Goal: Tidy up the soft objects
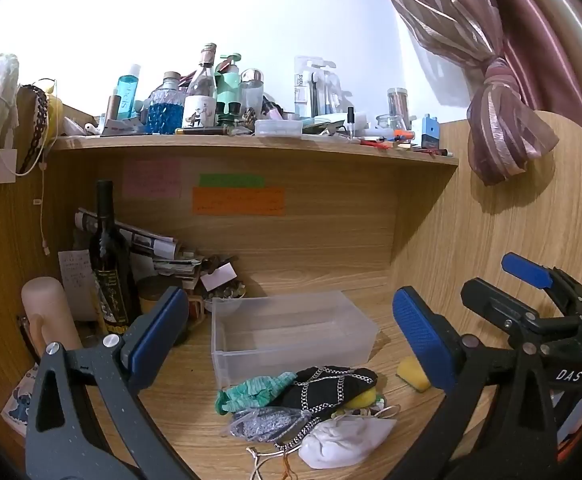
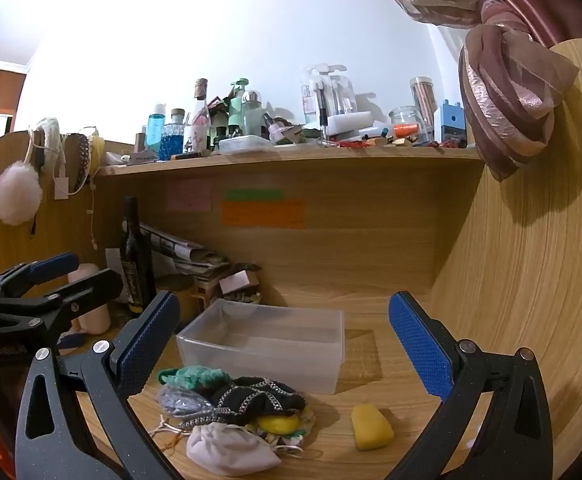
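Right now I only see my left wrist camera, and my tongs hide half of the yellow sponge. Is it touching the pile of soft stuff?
Observer: No. The right wrist view shows the whole yellow sponge lying alone on the desk, apart from the pile.
Operator: Are my right tongs holding something?
Observer: No. The right tongs are wide open with nothing between the pads.
Operator: What's the white thing at my left edge?
Observer: A fluffy white puff, hanging by the shelf's end.

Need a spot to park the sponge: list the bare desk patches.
Bare desk lies between the clear bin and the right side panel, around the yellow sponge. The bin holds nothing. Crowded: the fabric pile and the back-left corner by the dark bottle.
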Available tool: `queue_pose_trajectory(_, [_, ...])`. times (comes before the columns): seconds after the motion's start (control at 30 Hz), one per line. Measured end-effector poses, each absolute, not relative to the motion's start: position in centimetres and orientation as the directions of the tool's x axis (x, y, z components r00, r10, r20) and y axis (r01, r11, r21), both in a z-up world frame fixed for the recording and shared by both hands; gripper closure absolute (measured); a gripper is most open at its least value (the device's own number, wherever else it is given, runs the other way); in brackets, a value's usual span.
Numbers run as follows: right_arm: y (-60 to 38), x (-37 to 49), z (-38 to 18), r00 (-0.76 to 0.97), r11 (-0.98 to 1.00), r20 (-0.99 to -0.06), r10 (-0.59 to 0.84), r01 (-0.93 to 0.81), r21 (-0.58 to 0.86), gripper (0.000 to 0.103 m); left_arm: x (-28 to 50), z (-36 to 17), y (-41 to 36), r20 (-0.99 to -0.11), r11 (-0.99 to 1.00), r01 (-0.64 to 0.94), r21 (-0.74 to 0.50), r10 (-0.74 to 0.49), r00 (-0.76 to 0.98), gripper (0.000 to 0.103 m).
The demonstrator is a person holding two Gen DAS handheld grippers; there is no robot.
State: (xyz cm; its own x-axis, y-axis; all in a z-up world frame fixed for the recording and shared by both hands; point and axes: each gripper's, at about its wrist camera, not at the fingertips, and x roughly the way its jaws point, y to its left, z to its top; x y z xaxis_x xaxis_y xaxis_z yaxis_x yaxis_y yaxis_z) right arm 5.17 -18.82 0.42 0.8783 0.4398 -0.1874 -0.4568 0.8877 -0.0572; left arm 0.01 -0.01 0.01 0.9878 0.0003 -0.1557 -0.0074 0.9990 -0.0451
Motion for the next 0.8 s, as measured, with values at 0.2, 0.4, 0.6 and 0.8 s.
queue_pose_trajectory(0.2, [-18.87,5.21,0.49,0.877,0.889,-0.195,0.439,-0.456,-0.047,0.0,0.04,0.04,-0.06,-0.157,0.999,-0.009,-0.045,0.001,0.988,0.0])
queue_pose_trajectory(0.4, [-18.86,5.25,0.51,0.877,0.889,-0.194,0.44,-0.456,-0.045,0.0,0.07,0.08,-0.08,-0.156,0.999,-0.007,-0.044,0.0,0.988,0.0])
queue_pose_trajectory(0.6, [-18.84,5.21,0.51,0.876,0.888,-0.193,0.442,-0.457,-0.042,0.0,-0.03,0.06,-0.18,-0.15,0.999,-0.006,-0.04,0.0,0.989,0.0])
queue_pose_trajectory(0.8, [-18.84,5.25,0.47,0.877,0.889,-0.194,0.441,-0.456,-0.042,0.0,0.02,0.07,-0.11,-0.139,0.999,-0.007,-0.034,0.002,0.99,0.0])
